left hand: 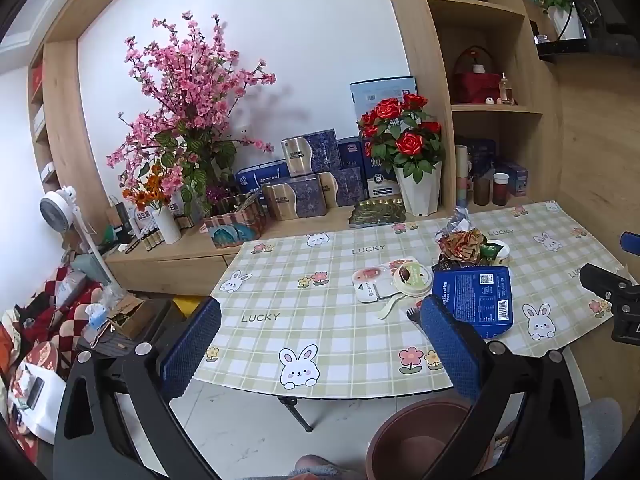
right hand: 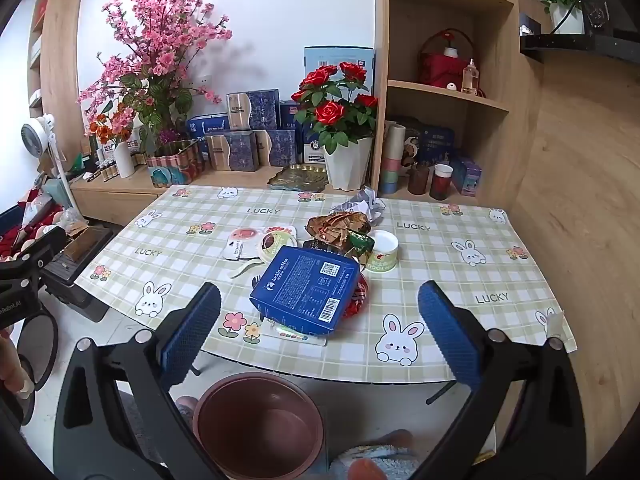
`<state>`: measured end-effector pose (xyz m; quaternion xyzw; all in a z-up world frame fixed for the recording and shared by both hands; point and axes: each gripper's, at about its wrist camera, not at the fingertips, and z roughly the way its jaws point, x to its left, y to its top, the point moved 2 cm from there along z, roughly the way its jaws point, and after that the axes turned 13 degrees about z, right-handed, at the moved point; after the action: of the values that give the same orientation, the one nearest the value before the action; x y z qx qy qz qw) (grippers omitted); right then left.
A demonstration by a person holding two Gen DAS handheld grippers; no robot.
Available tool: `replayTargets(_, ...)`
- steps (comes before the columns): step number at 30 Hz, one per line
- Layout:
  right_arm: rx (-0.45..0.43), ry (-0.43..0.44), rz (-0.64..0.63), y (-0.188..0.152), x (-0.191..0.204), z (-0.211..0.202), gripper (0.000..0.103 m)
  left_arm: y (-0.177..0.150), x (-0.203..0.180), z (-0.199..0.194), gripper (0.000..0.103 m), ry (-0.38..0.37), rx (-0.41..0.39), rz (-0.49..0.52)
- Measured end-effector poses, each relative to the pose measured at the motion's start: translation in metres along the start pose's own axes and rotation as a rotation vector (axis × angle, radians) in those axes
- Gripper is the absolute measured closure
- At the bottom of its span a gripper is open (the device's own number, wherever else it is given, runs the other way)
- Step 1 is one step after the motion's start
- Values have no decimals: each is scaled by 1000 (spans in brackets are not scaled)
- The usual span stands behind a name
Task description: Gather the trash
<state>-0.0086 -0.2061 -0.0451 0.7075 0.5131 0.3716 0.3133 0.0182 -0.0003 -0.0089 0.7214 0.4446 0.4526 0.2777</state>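
A pile of trash lies on the checked tablecloth (right hand: 440, 280): a blue coffee box (right hand: 306, 290), a crumpled gold wrapper (right hand: 338, 226), a white cup (right hand: 383, 254), a round lid (right hand: 276, 244), a white packet (right hand: 240, 244), crumpled paper (right hand: 366, 202). A brown bin (right hand: 258, 426) stands on the floor before the table. My right gripper (right hand: 320, 320) is open and empty, above the table's near edge, just in front of the box. My left gripper (left hand: 320, 336) is open and empty, left of the box (left hand: 478, 300) and the lid (left hand: 412, 276); the bin (left hand: 416, 440) is below it.
A wooden counter behind the table holds a rose pot (right hand: 344, 160), pink blossoms (right hand: 160, 52), boxes (right hand: 240, 148) and a green tray (right hand: 298, 178). Shelves (right hand: 444, 92) rise at the right. A fan (right hand: 38, 136) and clutter are at the left.
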Motion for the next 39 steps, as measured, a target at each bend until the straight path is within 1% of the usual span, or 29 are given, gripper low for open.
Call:
replayTargets(22, -4, -5, -6, 1, 11, -1, 6, 0, 4, -1, 5, 2, -3, -10)
replayTargets(28, -5, -6, -7, 3, 7, 0, 6, 6, 3, -5, 5, 6, -15, -3)
replayTargets(39, -7, -9, -12, 4, 10, 0, 6, 5, 3, -5, 5, 7, -20, -4)
